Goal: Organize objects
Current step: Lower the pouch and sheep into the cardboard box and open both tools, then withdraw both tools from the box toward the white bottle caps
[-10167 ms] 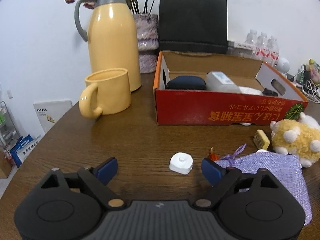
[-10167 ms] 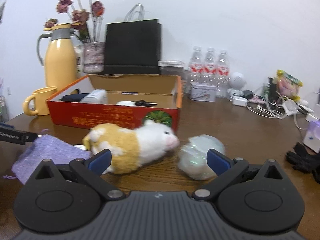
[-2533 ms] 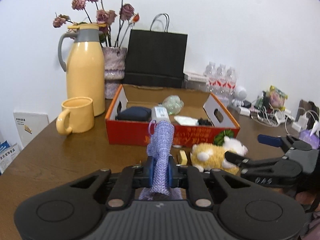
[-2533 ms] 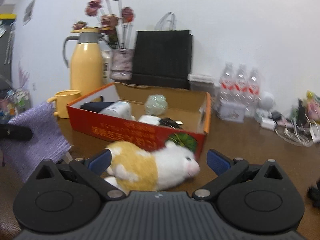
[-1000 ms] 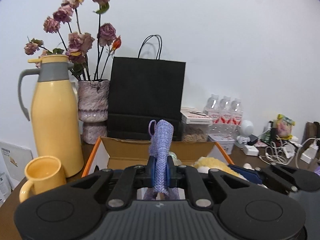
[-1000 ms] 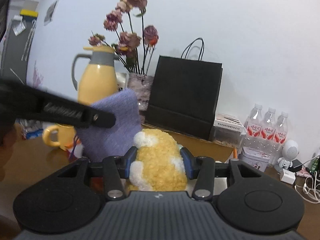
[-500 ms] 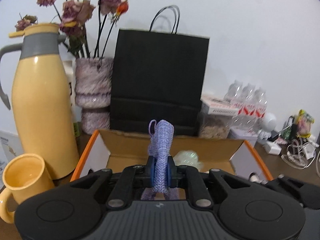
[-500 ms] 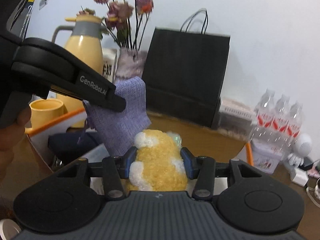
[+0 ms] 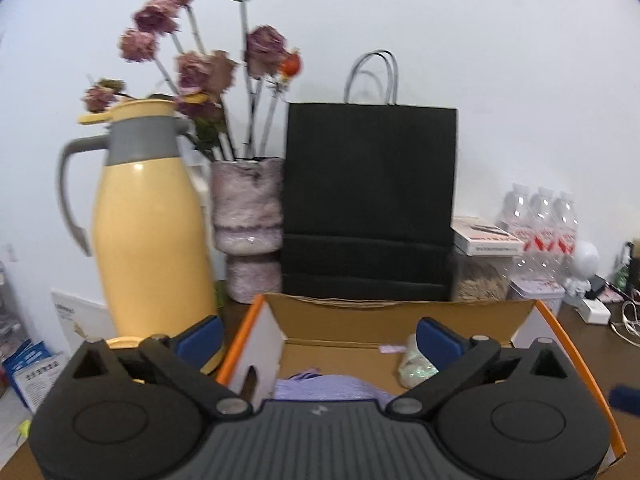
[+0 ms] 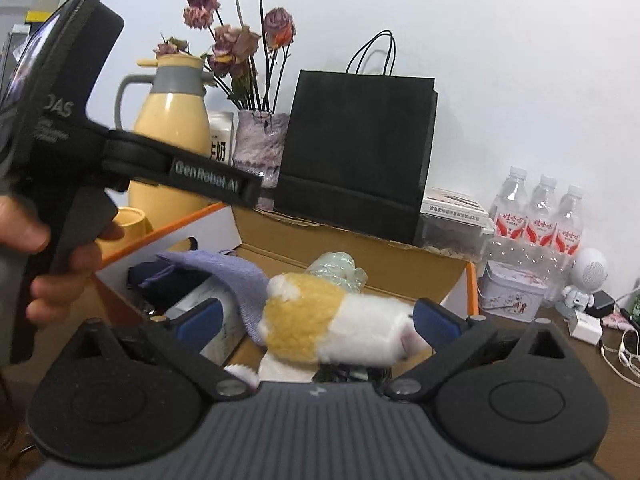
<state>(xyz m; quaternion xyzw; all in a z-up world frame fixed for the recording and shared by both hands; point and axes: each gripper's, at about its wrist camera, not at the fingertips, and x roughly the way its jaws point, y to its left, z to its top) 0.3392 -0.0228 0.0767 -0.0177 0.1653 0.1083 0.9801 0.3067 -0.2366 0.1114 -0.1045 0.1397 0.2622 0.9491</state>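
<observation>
My left gripper (image 9: 318, 334) is open above the red cardboard box (image 9: 400, 312). The purple knitted pouch (image 9: 328, 386) lies loose in the box just below it, also seen in the right wrist view (image 10: 236, 276). My right gripper (image 10: 316, 316) is open. The yellow and white plush toy (image 10: 332, 328) lies between its spread fingers inside the box, touching neither pad. A crumpled clear plastic ball (image 10: 338, 266) sits behind the toy. The left gripper's body (image 10: 120, 160) crosses the right wrist view at the upper left.
A yellow thermos (image 9: 148, 224), a vase of dried flowers (image 9: 248, 216) and a black paper bag (image 9: 368, 200) stand behind the box. A yellow mug (image 10: 132, 220) is at the left. Water bottles (image 10: 540, 216), a tin (image 10: 510, 292) and cables are at the right.
Both grippers have opened. The purple pouch has dropped from the left gripper into the box, and the plush toy has left the right gripper's grip and lies in the box.
</observation>
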